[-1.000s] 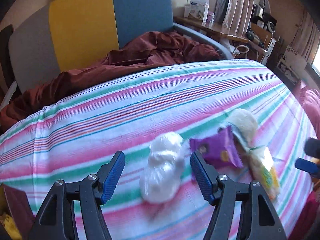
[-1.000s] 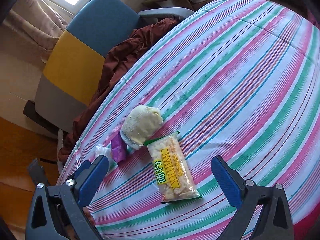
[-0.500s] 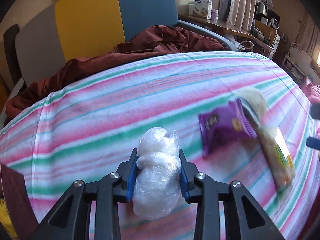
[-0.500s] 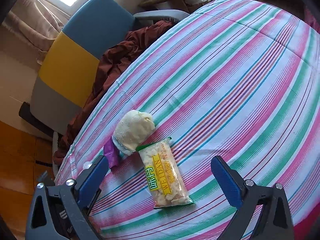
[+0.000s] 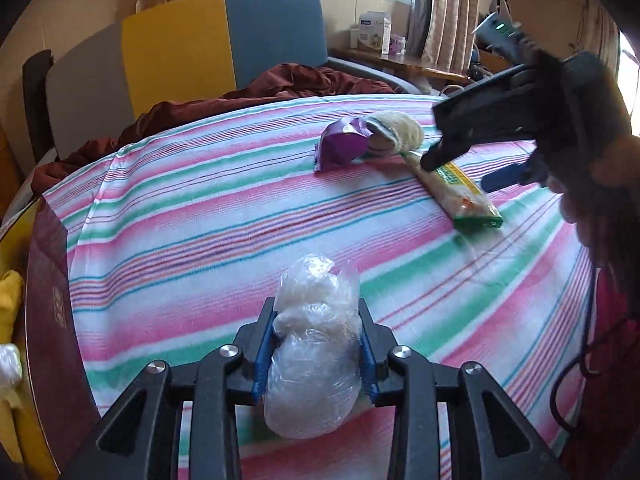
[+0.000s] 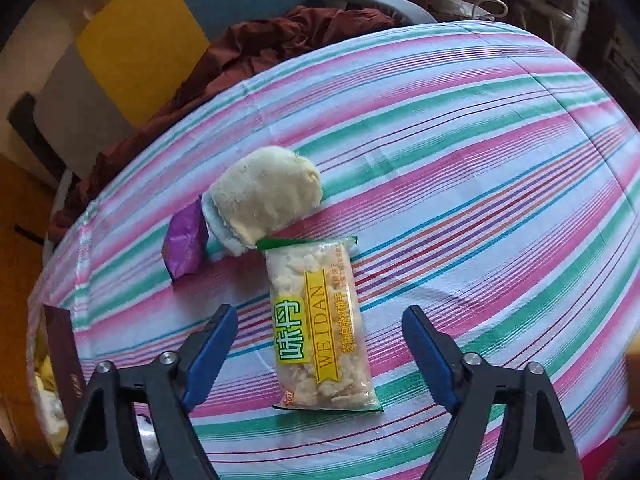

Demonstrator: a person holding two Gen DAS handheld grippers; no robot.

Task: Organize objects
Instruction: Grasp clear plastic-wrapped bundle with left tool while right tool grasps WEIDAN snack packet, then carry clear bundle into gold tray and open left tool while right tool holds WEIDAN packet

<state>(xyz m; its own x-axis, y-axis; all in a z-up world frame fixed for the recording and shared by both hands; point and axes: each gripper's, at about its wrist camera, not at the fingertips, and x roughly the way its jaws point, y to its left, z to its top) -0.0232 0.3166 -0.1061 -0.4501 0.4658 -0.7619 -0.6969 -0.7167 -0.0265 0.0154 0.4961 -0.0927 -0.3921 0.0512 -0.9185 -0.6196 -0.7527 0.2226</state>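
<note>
Snacks lie on the striped cloth [image 5: 208, 216]. Left gripper [image 5: 316, 344] pinches a clear bag [image 5: 314, 360], seemingly just off the cloth. Right gripper [image 6: 320, 344], jaws just narrowing but clear, straddles the cracker pack [image 6: 320, 328]. Beyond, a plush [image 6: 264, 196] touches a purple packet [image 6: 185, 246].

- A lived-in home room: striped cloth [image 5: 224, 216] over a table
- Colour-block armchair [image 5: 224, 40] draped with maroon fabric [image 5: 304, 80]
- Curtained window [image 5: 444, 4], cluttered wooden shelf [image 5: 404, 62]
</note>
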